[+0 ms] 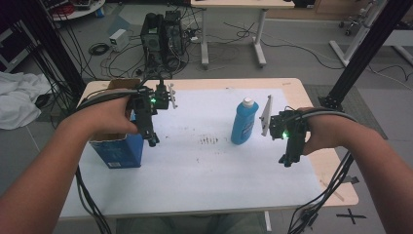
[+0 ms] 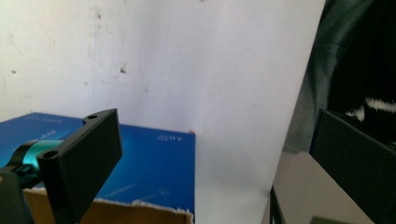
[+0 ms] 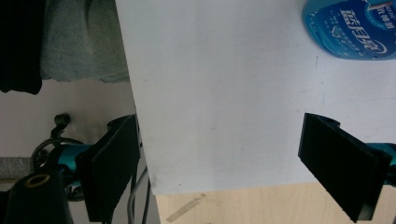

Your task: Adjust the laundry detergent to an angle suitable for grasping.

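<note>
The left gripper (image 1: 152,140) is hovering open-jawed beside the blue cardboard box (image 1: 119,151). The right gripper (image 1: 288,158), jaws also spread, is waiting at four o'clock from the blue detergent bottle (image 1: 243,123).

High view overhead, facing forward-down; gripper views close, facing down; all share white mat (image 1: 204,161).

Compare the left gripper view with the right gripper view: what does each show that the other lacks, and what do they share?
Left gripper view alone: the blue box with its torn cardboard rim, close under the left gripper. Right gripper view alone: the blue bottle with its printed label, and the bare wooden table edge beside the right gripper. Both: the white sheet and wide-open black jaws holding nothing.
</note>
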Demonstrator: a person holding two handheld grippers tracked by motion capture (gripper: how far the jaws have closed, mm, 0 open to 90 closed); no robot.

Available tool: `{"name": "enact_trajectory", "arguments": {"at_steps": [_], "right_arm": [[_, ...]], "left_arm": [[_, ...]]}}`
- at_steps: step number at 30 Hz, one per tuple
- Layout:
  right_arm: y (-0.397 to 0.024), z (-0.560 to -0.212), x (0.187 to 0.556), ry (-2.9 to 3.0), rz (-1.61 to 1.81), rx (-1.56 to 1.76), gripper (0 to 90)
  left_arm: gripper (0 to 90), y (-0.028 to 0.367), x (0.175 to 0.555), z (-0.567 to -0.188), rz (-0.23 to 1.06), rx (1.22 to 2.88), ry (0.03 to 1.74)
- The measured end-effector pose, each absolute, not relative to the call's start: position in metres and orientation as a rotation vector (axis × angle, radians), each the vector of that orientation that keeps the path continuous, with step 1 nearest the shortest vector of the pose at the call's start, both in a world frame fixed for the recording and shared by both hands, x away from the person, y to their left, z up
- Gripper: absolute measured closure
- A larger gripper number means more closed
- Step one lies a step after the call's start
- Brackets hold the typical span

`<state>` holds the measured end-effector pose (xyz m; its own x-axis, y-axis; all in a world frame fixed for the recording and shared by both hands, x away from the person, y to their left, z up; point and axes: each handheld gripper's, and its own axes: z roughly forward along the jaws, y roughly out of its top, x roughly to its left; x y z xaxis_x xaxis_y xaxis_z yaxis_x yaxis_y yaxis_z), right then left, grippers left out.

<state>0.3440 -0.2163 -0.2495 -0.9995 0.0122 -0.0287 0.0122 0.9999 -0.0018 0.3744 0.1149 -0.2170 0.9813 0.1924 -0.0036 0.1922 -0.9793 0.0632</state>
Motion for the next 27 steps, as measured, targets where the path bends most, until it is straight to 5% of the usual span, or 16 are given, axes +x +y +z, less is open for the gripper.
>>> {"name": "enact_trajectory", "arguments": {"at_steps": [9,27], "right_arm": [[-0.220,-0.251,0.341,3.116,0.012,0.045,11.9],[-0.218,-0.254,0.343,3.118,0.016,0.065,11.9]], "left_arm": [[2.3,0.109,0.376,-0.226,0.034,2.900,0.311],[2.4,0.117,0.376,-0.238,-0.151,2.563,0.319]]}}
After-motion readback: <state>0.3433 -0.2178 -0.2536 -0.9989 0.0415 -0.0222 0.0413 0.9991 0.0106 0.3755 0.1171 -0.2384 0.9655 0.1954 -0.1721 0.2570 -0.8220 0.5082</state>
